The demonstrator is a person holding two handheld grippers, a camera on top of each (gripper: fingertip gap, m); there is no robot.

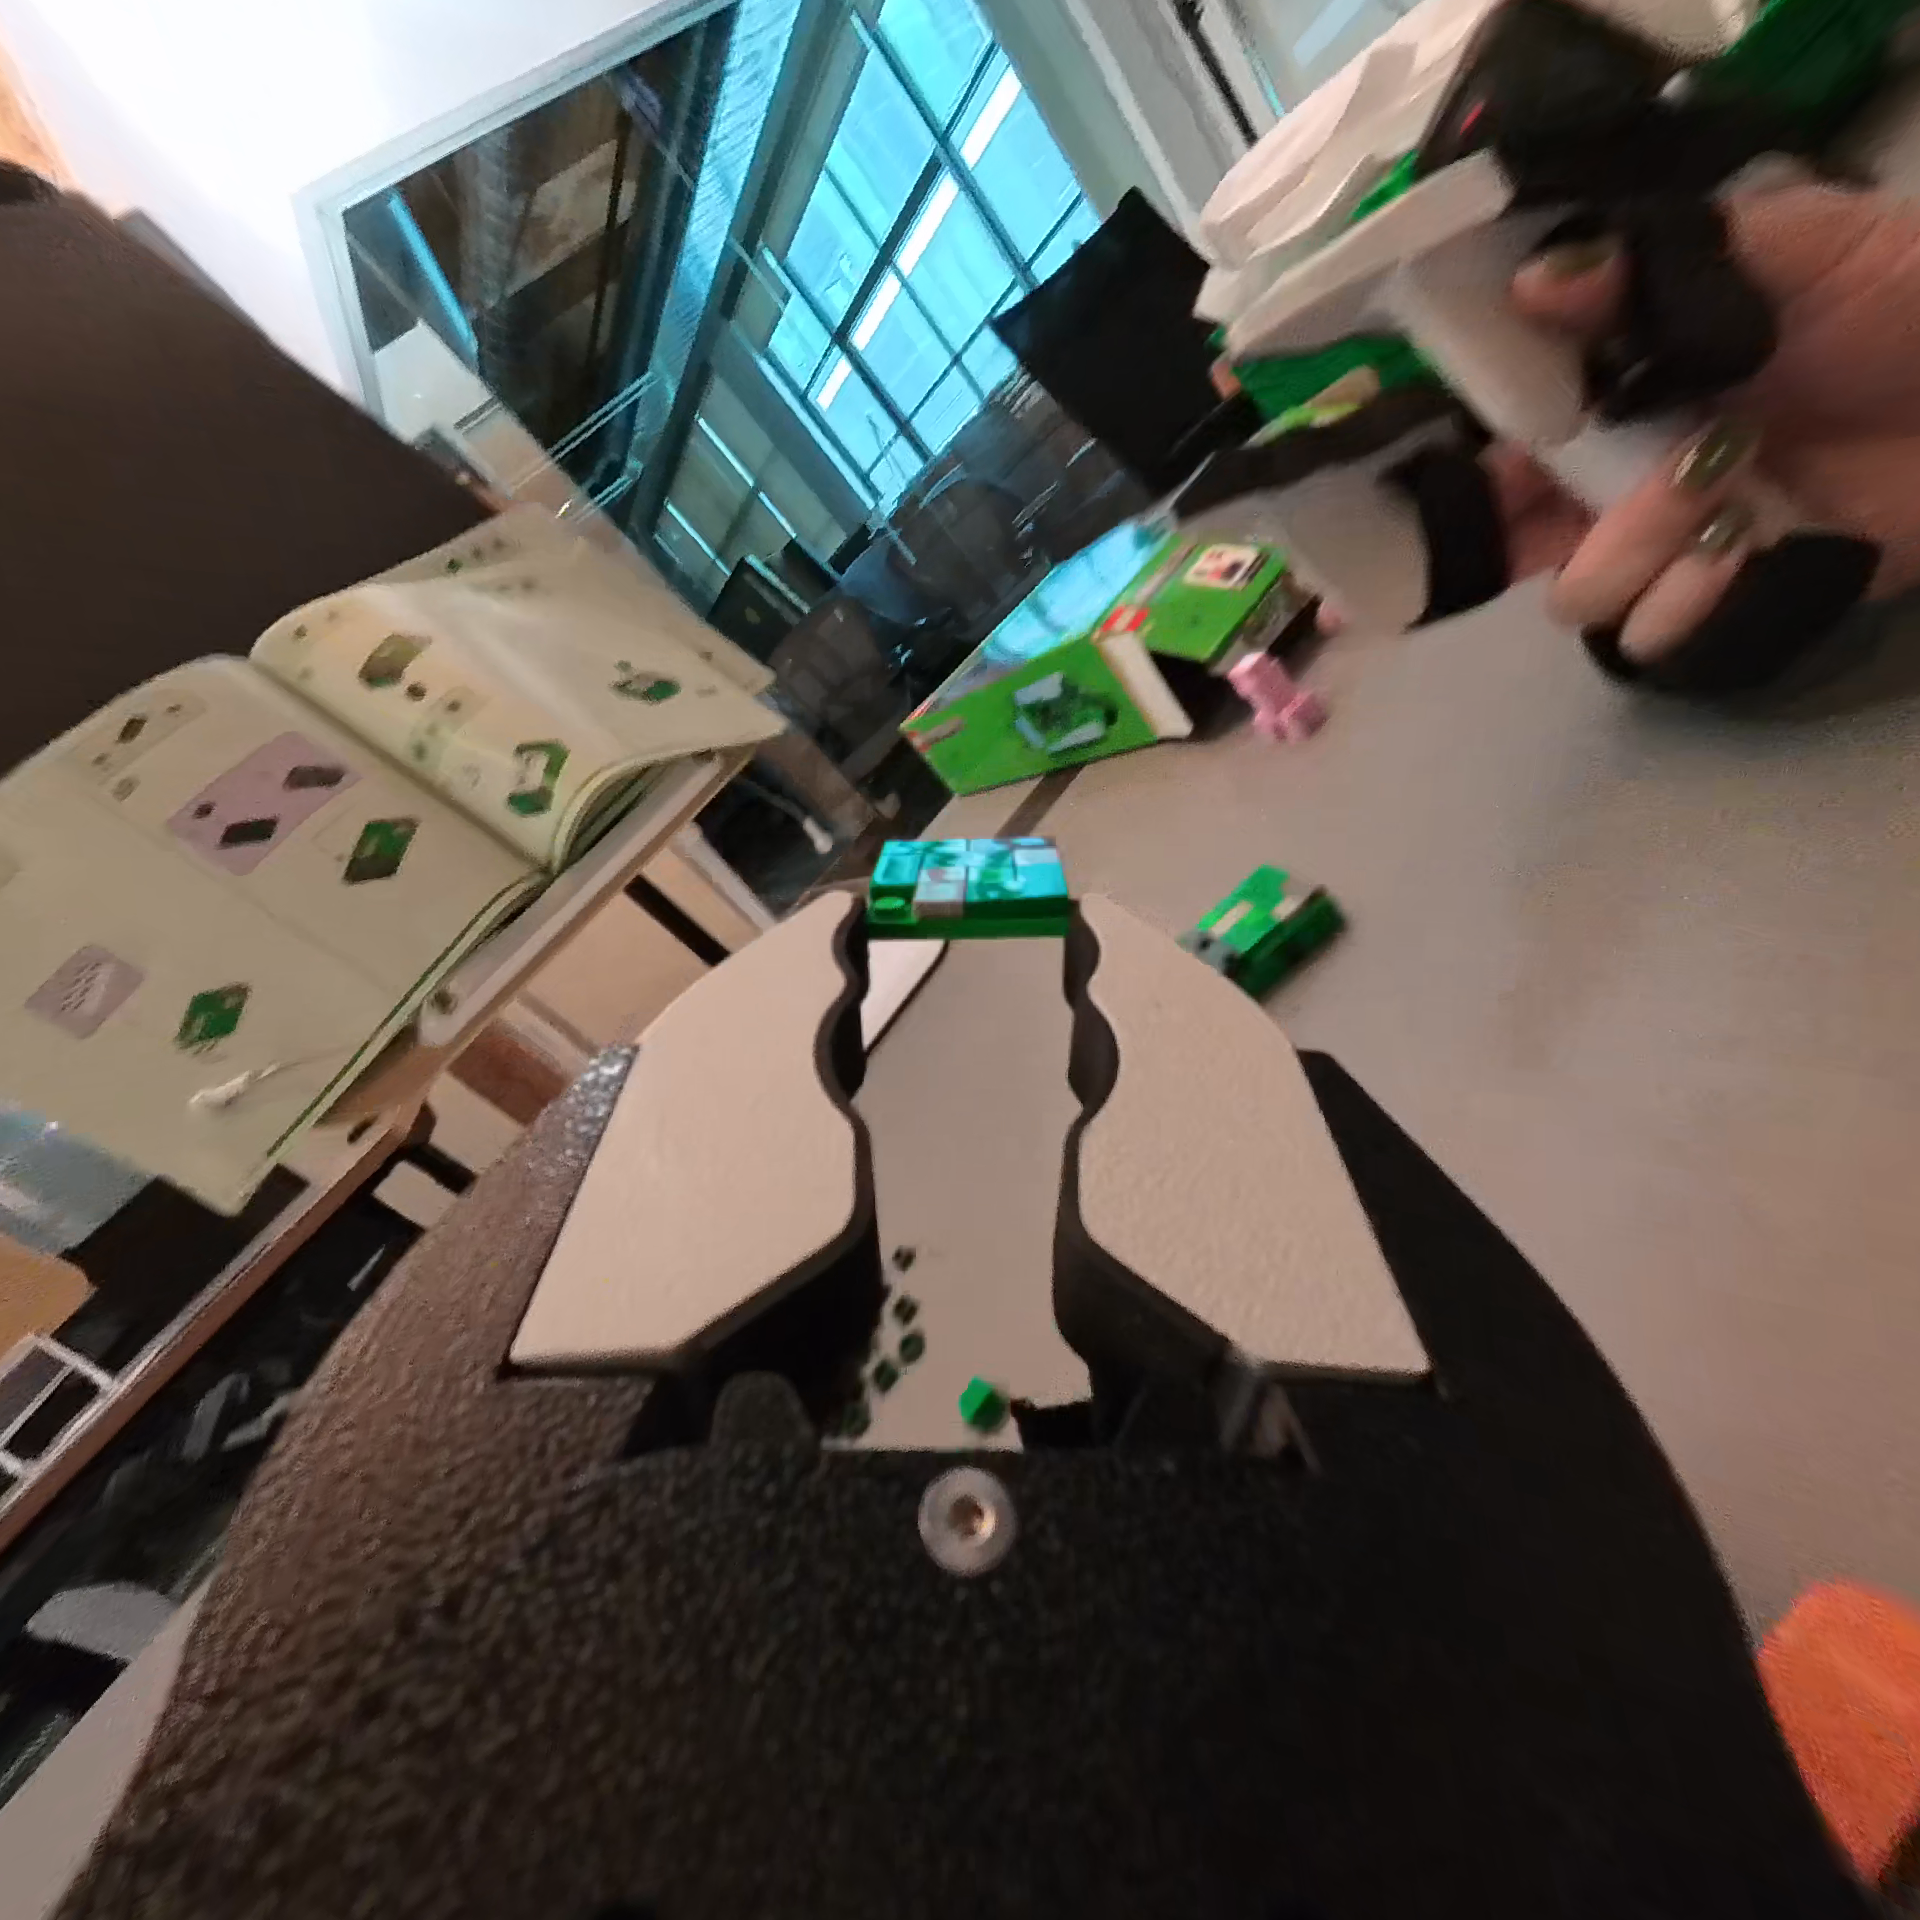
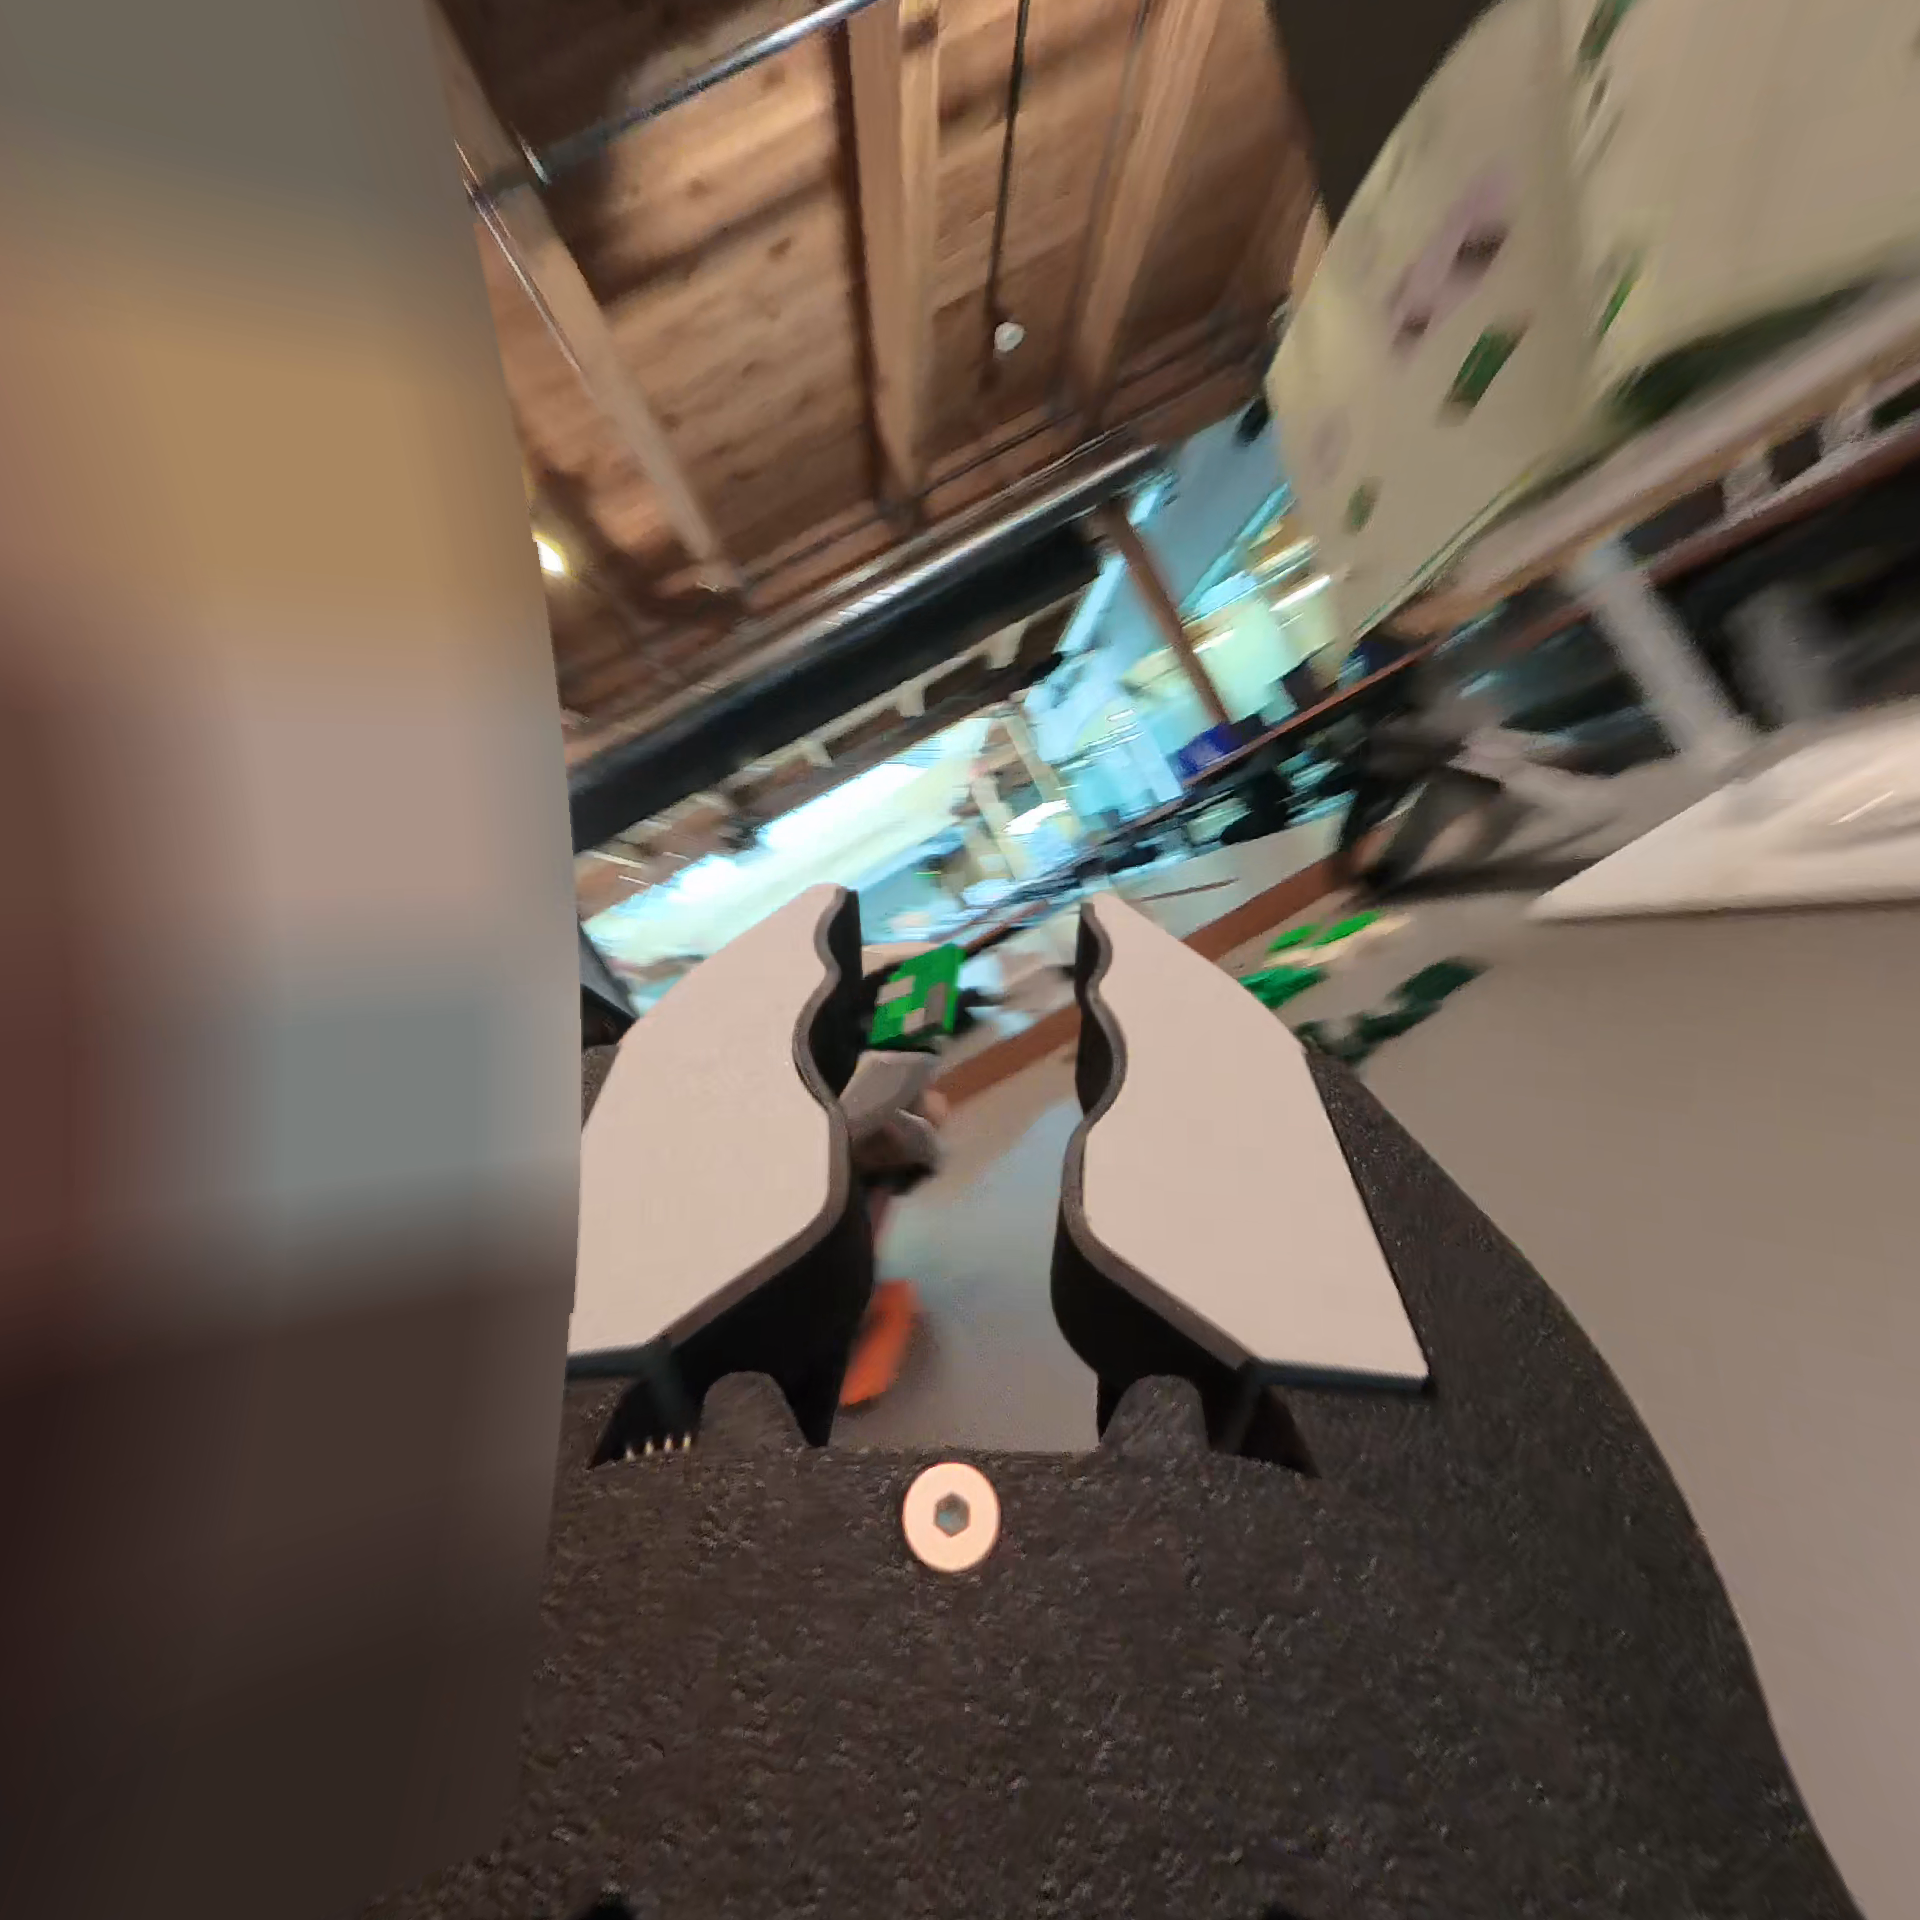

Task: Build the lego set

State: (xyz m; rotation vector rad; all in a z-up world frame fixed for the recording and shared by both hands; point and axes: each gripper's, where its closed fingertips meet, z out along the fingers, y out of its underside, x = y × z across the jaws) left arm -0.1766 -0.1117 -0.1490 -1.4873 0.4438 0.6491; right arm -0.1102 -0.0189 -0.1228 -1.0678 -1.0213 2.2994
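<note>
My left gripper [image 1: 968,914] is shut on a small green lego assembly [image 1: 971,891] with pale tiles on top, and holds it above the grey table [image 1: 1507,1039]. The same assembly [image 2: 914,1000] shows far off and blurred in the right wrist view, past my right gripper [image 2: 961,935], which is open and empty in the air. That gripper [image 1: 1382,260] also shows blurred at the top right of the left wrist view, held by a hand [image 1: 1766,416]. A second small green build [image 1: 1262,930] lies on the table.
An open instruction booklet [image 1: 364,779] stands on the left. A green box [image 1: 1091,665] and pink lego pieces [image 1: 1280,698] lie at the back. Several small green pieces [image 1: 982,1403] lie under my left gripper, more [image 2: 1340,977] farther off. An orange object [image 1: 1849,1745] is near.
</note>
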